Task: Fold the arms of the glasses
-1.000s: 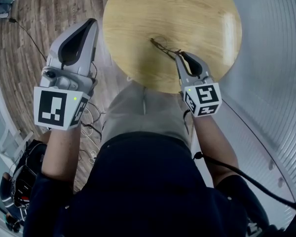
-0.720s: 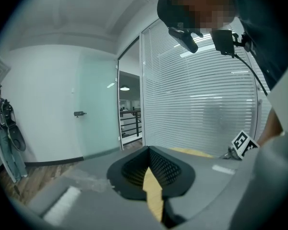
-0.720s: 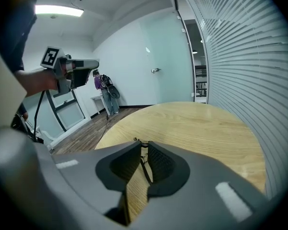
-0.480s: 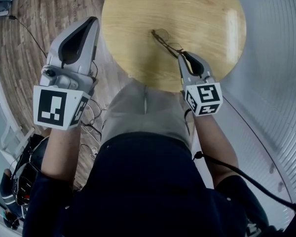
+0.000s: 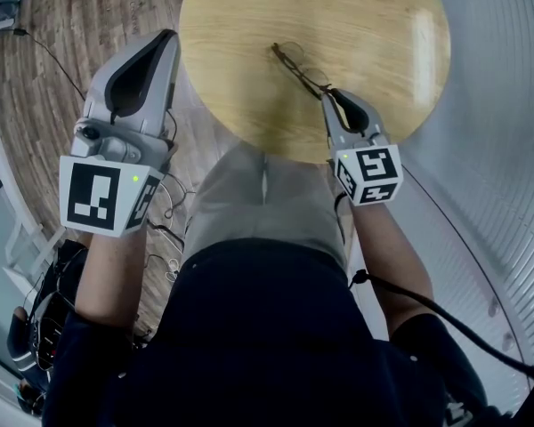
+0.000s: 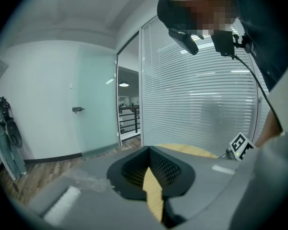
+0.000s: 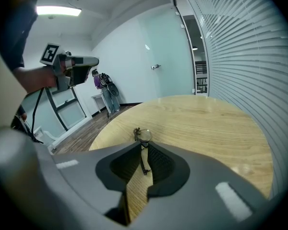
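Note:
Thin dark wire-framed glasses (image 5: 295, 66) lie on the round wooden table (image 5: 365, 25), near its front edge. My right gripper (image 5: 330, 95) reaches them from the near side. In the right gripper view the lens rims (image 7: 143, 134) sit just beyond the fingertips, and one arm (image 7: 144, 163) runs back between the jaws. The right gripper (image 7: 140, 145) is closed down on that arm near the hinge. My left gripper (image 5: 165, 44) hangs over the floor left of the table, shut and empty (image 6: 149, 150).
Wood-plank floor (image 5: 62, 34) lies left of the table, with cables (image 5: 165, 216) near the person's legs. A slatted blind wall (image 5: 498, 105) curves close along the table's right side. A glass partition and door (image 7: 158, 66) stand beyond the table.
The right gripper and the glasses have edged slightly farther onto the table. The left gripper has stayed where it was.

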The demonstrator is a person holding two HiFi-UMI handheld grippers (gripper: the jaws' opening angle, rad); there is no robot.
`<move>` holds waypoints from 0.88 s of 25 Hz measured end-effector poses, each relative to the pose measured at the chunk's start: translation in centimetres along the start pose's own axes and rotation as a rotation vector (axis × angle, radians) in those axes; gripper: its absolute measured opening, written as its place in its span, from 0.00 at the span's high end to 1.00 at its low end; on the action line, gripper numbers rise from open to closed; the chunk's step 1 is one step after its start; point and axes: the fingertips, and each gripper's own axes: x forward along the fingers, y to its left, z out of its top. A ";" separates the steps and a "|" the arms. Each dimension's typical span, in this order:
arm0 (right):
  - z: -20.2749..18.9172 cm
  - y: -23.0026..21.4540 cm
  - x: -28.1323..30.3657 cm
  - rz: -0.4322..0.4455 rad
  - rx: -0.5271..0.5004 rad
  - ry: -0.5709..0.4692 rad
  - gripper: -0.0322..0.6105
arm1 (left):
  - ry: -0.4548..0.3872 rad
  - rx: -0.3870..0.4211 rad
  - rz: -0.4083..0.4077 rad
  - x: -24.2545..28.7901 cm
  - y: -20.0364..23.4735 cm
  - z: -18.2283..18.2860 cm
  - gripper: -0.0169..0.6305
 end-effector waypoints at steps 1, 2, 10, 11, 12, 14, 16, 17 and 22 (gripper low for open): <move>-0.1 0.2 -0.7 -0.001 -0.001 0.001 0.87 | -0.002 0.001 0.001 -0.5 -0.4 0.4 0.97; 0.0 0.5 -1.4 -0.003 -0.003 0.002 0.87 | -0.004 0.002 0.002 -1.1 -0.8 0.8 0.97; -0.9 -0.4 0.1 0.003 -0.002 0.019 0.87 | 0.017 0.002 0.013 -0.4 0.0 -0.3 0.97; -1.0 -0.5 0.3 0.004 0.000 0.022 0.87 | 0.019 0.002 0.014 -0.3 0.2 -0.3 0.97; -1.1 -0.4 0.3 0.004 0.001 0.025 0.87 | 0.019 0.003 0.015 -0.5 0.2 -0.3 0.97; -1.4 -0.2 0.2 0.005 0.001 0.029 0.87 | 0.018 0.004 0.016 -0.8 0.0 -0.2 0.97; -1.9 -0.3 1.1 0.004 -0.002 0.029 0.87 | 0.014 0.006 0.016 -0.6 0.3 -0.8 0.97; -2.2 -0.3 1.7 0.003 -0.002 0.029 0.87 | 0.014 0.007 0.016 -0.5 0.6 -1.2 0.97; -2.6 0.3 2.0 0.009 0.010 0.044 0.87 | 0.044 0.002 0.025 -1.3 1.3 -1.9 0.97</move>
